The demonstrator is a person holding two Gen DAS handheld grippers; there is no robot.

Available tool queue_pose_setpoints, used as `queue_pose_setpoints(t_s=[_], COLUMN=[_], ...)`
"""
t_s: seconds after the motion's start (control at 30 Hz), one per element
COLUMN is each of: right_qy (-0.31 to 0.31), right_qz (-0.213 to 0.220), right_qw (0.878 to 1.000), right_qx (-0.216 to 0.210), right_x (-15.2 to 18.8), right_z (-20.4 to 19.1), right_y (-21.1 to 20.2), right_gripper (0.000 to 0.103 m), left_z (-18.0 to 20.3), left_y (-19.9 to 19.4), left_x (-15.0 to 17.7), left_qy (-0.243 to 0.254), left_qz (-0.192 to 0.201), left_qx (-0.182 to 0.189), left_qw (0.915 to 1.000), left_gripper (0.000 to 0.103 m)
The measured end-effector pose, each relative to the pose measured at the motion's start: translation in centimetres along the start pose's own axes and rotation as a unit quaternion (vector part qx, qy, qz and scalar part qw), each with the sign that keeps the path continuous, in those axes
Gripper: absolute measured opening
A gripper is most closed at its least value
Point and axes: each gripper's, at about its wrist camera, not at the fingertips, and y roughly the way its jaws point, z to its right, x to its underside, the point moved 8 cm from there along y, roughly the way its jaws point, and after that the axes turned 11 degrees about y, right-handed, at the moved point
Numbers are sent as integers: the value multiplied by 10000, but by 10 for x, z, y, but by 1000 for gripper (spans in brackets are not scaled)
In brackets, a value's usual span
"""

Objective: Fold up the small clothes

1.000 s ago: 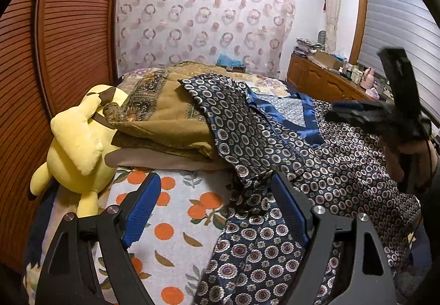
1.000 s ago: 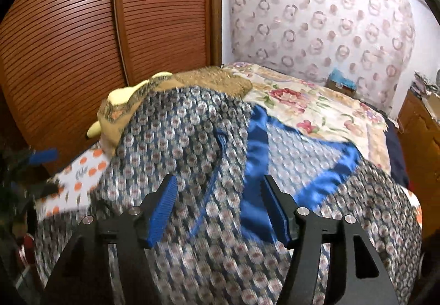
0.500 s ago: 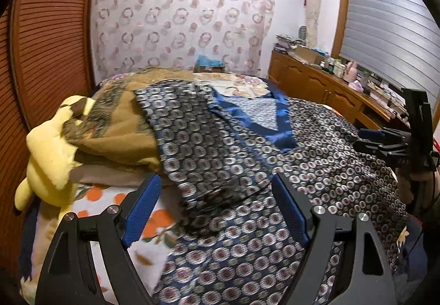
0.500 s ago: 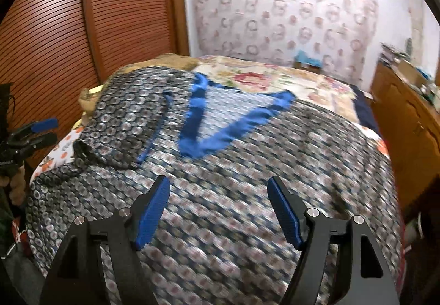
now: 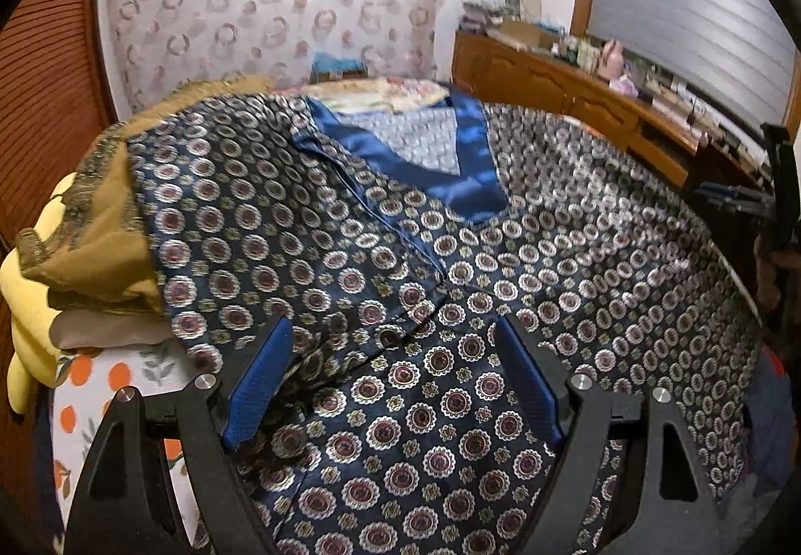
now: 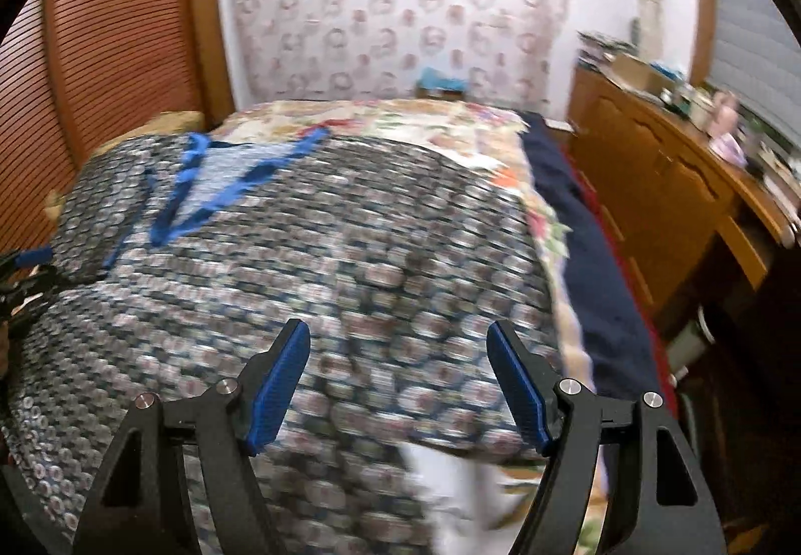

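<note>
Lying spread on one bed [image 6: 595, 224], one patterned shirt [image 5: 500, 264], both grippers' jaws apart

Patterned garment [image 5: 500, 254]: folded left sleeve now flatter, reaching between left gripper [image 5: 395, 374] jaws. Right gripper [image 6: 398, 379]: now over garment's right edge; floral bedding [image 6: 545, 224] beyond right jaw.

Patterned garment [image 5: 500, 264] covers most of bed top; open passage above it. Left edge blocked: folded olive blanket [image 5: 105, 224] and yellow plush toy [image 5: 25, 299] beside garment. Wooden dresser [image 6: 666, 184] flanks right side, narrow aisle between.
</note>
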Motion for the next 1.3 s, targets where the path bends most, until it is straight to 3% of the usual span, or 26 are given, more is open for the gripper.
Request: queue_pose_setpoints(t_s=[0.27, 0.43, 0.6, 0.73, 0.8, 1.0, 1.17, 1.3], right_qy=[488, 664, 764, 810, 719, 383, 63, -445], right_qz=[-403, -564, -697, -689, -636, -404, 52, 435], right_qw=[9977, 9961, 9946, 9943, 9953, 9980, 9999, 9980], right_qx=[230, 138, 87, -21, 77, 305, 148, -70], right_x=[1, 2, 5, 2, 3, 4, -19, -43], right_z=[20, 22, 28, 34, 39, 33, 5, -41], right_y=[27, 27, 32, 30, 32, 25, 5, -10], right_gripper=[75, 73, 63, 44, 29, 9, 8, 8], left_z=[3, 7, 8, 12, 13, 13, 13, 13], left_y=[24, 33, 38, 46, 47, 47, 47, 47], left_x=[5, 10, 11, 10, 9, 9, 9, 9], left_qy=[156, 228, 247, 294, 315, 312, 314, 313], left_qz=[-412, -554, -626, -732, -742, -743, -742, -743], left_qx=[-47, -62, -137, -74, -67, -63, -66, -65], left_qw=[9990, 9982, 9976, 9969, 9967, 9967, 9967, 9967], left_gripper=[83, 83, 87, 103, 103, 103, 103, 103])
